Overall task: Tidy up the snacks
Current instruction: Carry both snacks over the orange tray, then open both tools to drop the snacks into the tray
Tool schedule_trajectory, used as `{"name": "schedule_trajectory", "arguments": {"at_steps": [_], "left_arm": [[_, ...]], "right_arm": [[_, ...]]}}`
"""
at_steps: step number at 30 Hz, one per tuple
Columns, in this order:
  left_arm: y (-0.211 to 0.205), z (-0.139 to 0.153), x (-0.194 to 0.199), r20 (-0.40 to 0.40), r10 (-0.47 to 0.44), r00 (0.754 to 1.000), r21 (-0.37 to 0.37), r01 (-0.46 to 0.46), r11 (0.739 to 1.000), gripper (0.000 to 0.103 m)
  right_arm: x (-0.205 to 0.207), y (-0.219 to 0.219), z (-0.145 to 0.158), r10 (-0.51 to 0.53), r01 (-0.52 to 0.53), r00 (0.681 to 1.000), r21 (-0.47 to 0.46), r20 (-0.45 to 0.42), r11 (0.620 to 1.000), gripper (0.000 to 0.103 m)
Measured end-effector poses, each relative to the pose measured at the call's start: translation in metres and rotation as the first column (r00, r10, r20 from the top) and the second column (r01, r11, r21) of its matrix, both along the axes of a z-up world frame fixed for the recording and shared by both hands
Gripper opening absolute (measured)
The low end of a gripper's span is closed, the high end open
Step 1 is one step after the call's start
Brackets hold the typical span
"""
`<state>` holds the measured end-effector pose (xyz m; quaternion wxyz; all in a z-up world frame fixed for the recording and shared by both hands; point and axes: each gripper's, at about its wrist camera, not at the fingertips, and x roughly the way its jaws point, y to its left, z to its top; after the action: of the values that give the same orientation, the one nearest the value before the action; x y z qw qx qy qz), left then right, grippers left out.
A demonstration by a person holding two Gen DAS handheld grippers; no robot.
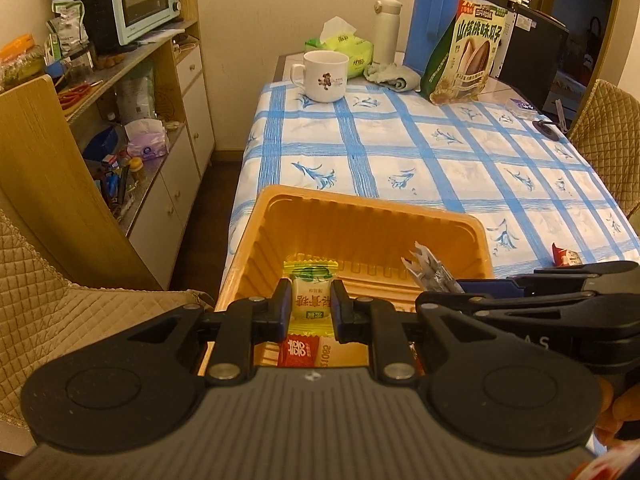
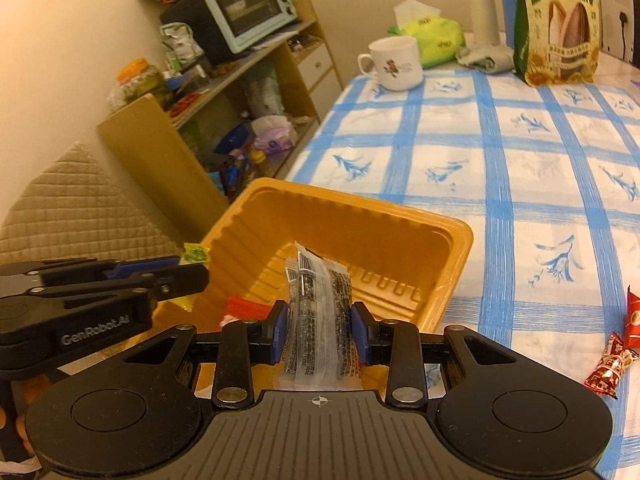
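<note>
Over tray (image 1: 360,216): left tool (image 1: 311,312) clamps candy (image 1: 311,300); right tool (image 2: 320,330) clamps packet (image 2: 320,312).

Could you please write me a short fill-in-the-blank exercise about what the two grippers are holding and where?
1. The left gripper is shut on a green and ____ candy.
2. The right gripper is shut on a clear ____.
3. Both grippers are over the ____ tray.
4. Red wrapped candies lie on the checked ____ beside the tray.

Missing words: yellow; packet; orange; tablecloth
</note>
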<state>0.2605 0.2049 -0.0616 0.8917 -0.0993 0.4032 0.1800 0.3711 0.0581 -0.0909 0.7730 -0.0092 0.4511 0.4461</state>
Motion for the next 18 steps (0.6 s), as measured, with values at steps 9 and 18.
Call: {"name": "schedule_trajectory", "arguments": {"at_steps": [9, 18], "left_arm": [[0.006, -0.012, 0.010, -0.023, -0.006, 1.000, -0.025, 0.005, 1.000, 0.018], [0.005, -0.017, 0.011, -0.030, -0.009, 1.000, -0.046, 0.008, 0.999, 0.018]], "right_arm": [[0.013, 0.011, -0.010, -0.010, 0.010, 1.000, 0.001, -0.008, 1.000, 0.035], [0.016, 0.016, -0.004, 0.017, -0.017, 1.000, 0.007, 0.014, 1.000, 0.035]]}}
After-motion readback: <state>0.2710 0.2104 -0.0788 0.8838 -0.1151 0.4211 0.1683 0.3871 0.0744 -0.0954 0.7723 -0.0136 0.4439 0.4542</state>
